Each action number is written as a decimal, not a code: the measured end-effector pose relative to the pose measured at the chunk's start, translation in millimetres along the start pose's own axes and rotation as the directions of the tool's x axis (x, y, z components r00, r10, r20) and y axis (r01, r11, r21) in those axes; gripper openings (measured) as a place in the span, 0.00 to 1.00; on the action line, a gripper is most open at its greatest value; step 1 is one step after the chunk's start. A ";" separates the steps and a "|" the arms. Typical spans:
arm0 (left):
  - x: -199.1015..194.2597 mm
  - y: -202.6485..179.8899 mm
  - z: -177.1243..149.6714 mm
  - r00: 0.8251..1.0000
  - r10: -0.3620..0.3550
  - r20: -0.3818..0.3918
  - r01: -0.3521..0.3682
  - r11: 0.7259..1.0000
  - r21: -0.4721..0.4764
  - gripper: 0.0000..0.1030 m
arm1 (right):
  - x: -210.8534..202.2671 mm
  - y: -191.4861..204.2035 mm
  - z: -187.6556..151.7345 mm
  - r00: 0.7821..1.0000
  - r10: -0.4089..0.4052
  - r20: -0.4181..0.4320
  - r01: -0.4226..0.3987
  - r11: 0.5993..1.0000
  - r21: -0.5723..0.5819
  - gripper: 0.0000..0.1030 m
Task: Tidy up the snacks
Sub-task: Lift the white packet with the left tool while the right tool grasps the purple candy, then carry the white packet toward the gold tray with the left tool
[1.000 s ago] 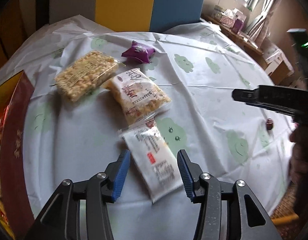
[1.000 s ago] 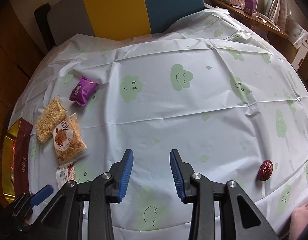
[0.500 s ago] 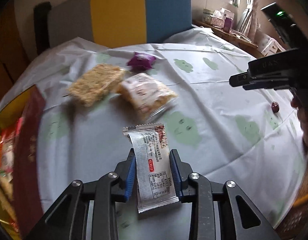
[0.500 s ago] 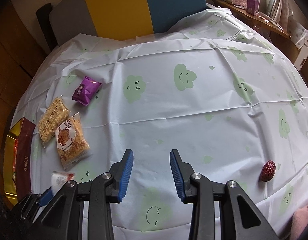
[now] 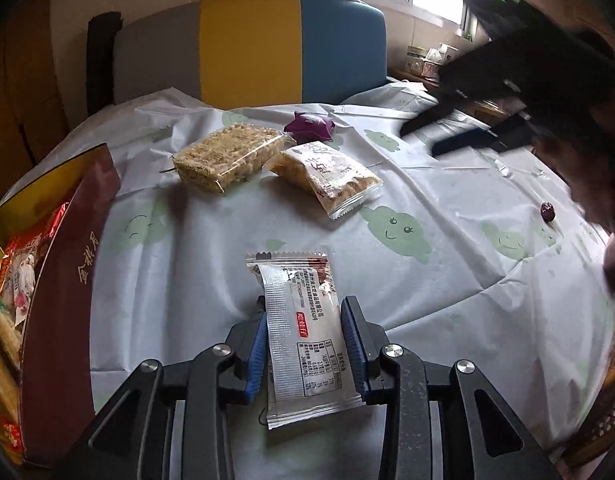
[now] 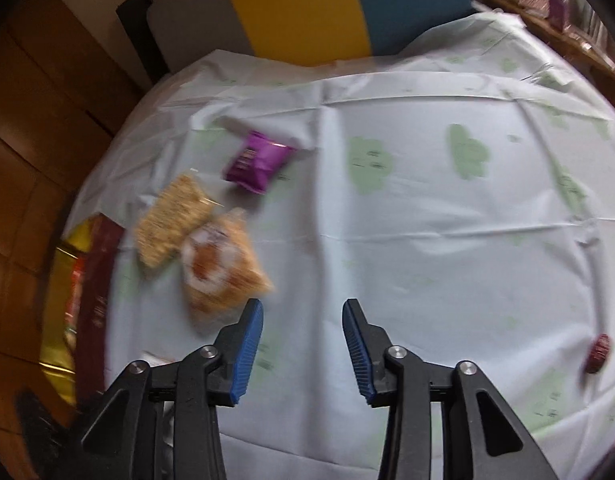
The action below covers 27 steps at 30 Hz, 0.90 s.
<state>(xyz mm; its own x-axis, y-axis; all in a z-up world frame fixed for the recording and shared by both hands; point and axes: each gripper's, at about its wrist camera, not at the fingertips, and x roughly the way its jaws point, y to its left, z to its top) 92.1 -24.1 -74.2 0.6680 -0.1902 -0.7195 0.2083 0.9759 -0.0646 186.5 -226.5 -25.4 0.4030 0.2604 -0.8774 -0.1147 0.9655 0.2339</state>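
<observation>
My left gripper (image 5: 303,322) holds a white snack packet (image 5: 297,280) by its long sides, lifted off the cloth. The blue pads press on it while the jaws ease open slightly. Beyond it lie a puffed rice bar (image 5: 227,156), a clear packet of crumbly snack (image 5: 327,176) and a purple packet (image 5: 309,128). My right gripper (image 6: 302,312) hovers over bare cloth beside the crumbly packet (image 6: 219,268). Its jaws are opening with nothing between them. The right wrist view is blurred.
An open red and gold box (image 5: 63,280) of wrapped snacks sits at the table's left edge. A single red date (image 5: 547,211) lies far right on the cloud-print tablecloth (image 5: 427,280). A grey, yellow and blue chair back (image 5: 247,48) stands behind the table.
My left gripper closed on the white packet and lifted it, drifting left toward the box. The right gripper swung left toward the snack pile and its jaws widened.
</observation>
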 end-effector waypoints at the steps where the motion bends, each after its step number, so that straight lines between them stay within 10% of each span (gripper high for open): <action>1: -0.2 0.1 -1.0 1.000 -0.002 0.007 0.002 1.000 0.001 0.35 | 3.4 5.7 7.6 1.000 0.023 0.005 -0.023 1.000 0.010 0.46; 17: -2.0 5.0 -6.7 0.998 -0.039 0.048 0.040 0.999 -0.036 0.35 | 101.2 27.9 113.8 0.998 -0.050 -0.023 0.054 0.960 0.273 0.59; 20: -1.9 5.6 -7.2 0.998 -0.043 0.051 0.045 0.998 -0.040 0.35 | 111.2 34.4 117.9 0.989 -0.134 -0.057 0.143 0.969 0.203 0.40; 27: -2.1 4.0 -8.6 0.997 -0.036 0.062 0.038 0.999 -0.035 0.35 | 68.8 50.0 96.5 0.989 -0.142 -0.033 0.140 0.988 -0.058 0.38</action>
<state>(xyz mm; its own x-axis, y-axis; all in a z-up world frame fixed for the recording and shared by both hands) 85.3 -18.8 -78.9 0.7029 -0.2313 -0.6727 0.2082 0.9711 -0.1164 296.1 -159.7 -33.7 0.3847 0.1201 -0.9152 -0.1092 0.9905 0.0841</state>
